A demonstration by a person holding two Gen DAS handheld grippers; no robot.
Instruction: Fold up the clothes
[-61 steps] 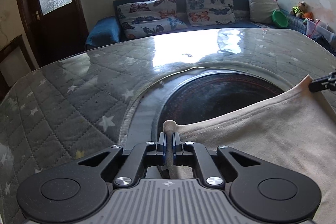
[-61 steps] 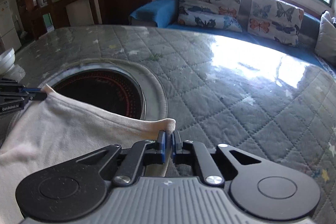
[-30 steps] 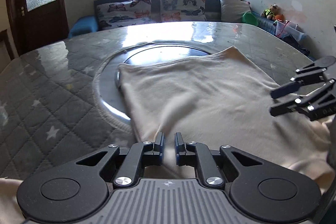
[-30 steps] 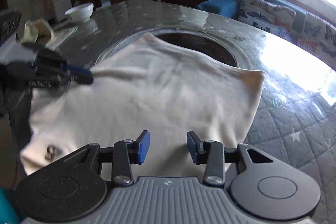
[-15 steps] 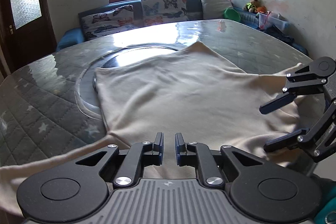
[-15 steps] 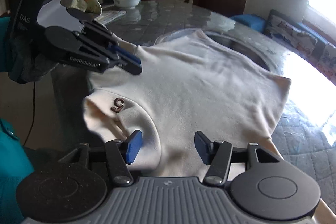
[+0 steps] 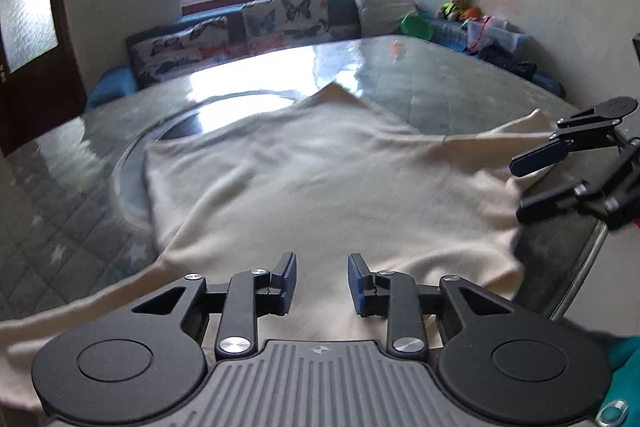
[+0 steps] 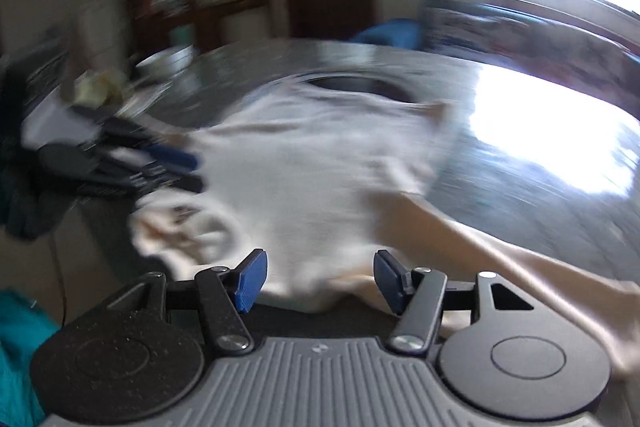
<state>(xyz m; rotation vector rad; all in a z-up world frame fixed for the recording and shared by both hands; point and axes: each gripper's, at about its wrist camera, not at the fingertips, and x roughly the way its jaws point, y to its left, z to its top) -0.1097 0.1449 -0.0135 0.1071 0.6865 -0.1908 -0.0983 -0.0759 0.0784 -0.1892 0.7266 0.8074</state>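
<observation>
Cream garment [image 7: 320, 183] spread flat across mid-frame of left wrist view, on the grey quilted table [image 7: 60, 219] w/ clear cover, far hem lying over the dark round inset [image 7: 188, 123] at centre left; one sleeve trailing to lower left of frame, other sleeve running to right edge. Left hand-held gripper [image 7: 322, 277] at bottom centre, released, jaws apart, nothing between, low over near edge of cloth. Right hand-held gripper [image 7: 528, 183] at right edge of same view, also released, jaws parted beside the right sleeve, not clearly touching it. Right wrist view badly motion-blurred: own blue pads [image 8: 252, 279] wide apart at bottom centre, collar area w/ neck opening [image 8: 192, 223] at lower left of frame, sleeve [image 8: 500, 259] stretching to lower right. Looks like the laid-out stage is done & next is a first fold, prob. sleeves or sides inward. To do it well: settle the right one first, too blurred to aim; pinch at sleeve end or shoulder seam, both layers together, not top layer only; close fully before lifting; lift just enough to clear the cloth, carry across toward mid-line, lay down w/o dragging body fabric. Keep both sides symmetrical so fold line runs straight hem to collar. Near edge of garment seems close to table rim at lower right, so avoid pulling toward bottom of frame or cloth may slide off. Slick cover likely lets fabric slip; smooth after each fold
</observation>
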